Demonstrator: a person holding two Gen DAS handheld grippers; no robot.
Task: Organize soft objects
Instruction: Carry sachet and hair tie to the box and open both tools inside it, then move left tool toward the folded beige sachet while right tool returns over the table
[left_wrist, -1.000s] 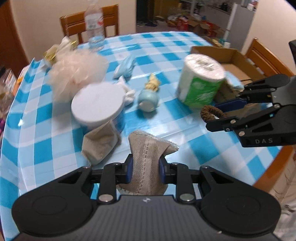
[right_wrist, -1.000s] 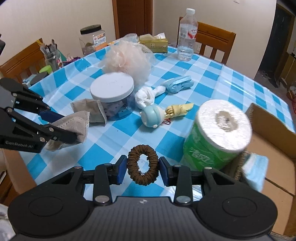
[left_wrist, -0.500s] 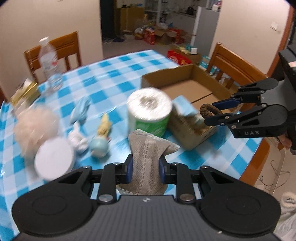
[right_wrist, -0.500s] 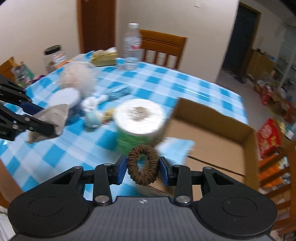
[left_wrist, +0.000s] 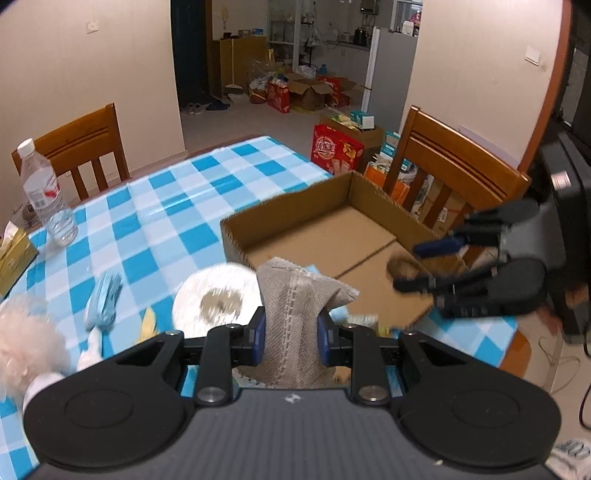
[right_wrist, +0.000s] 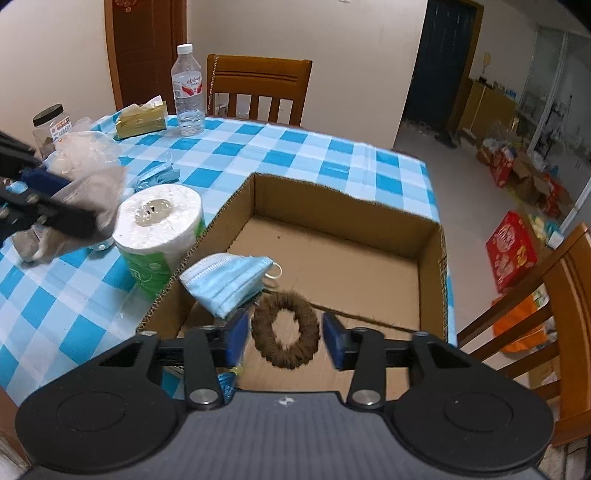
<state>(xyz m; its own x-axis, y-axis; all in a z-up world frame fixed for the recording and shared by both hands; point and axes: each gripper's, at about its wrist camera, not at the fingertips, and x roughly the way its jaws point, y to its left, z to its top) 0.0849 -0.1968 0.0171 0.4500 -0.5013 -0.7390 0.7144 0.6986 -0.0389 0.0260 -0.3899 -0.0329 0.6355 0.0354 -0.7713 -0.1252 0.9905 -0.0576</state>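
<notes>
My left gripper (left_wrist: 290, 334) is shut on a beige mesh cloth (left_wrist: 295, 314) and holds it above the table beside the open cardboard box (left_wrist: 291, 206). It also shows in the right wrist view (right_wrist: 55, 218). My right gripper (right_wrist: 284, 338) is open over the box's near corner (right_wrist: 354, 206). A brown scrunchie (right_wrist: 285, 334) hangs between its pads, touching neither, and appears to be falling. In the left wrist view the scrunchie (left_wrist: 404, 266) is blurred inside the box by the right gripper (left_wrist: 424, 264). A blue face mask (right_wrist: 225, 280) drapes over the box's left wall.
A toilet paper roll (right_wrist: 159, 229) stands against the box's left side. On the checked table (right_wrist: 295, 155) are a puffy sponge (left_wrist: 26, 339), a blue mask (left_wrist: 103, 299), a water bottle (right_wrist: 187, 96), a tissue pack (right_wrist: 142, 120) and a jar (right_wrist: 50, 127). Wooden chairs (left_wrist: 454, 170) surround the table.
Both grippers swung right from the table's middle to the box. My right gripper opened and released the scrunchie over the box. The left still holds the cloth.
</notes>
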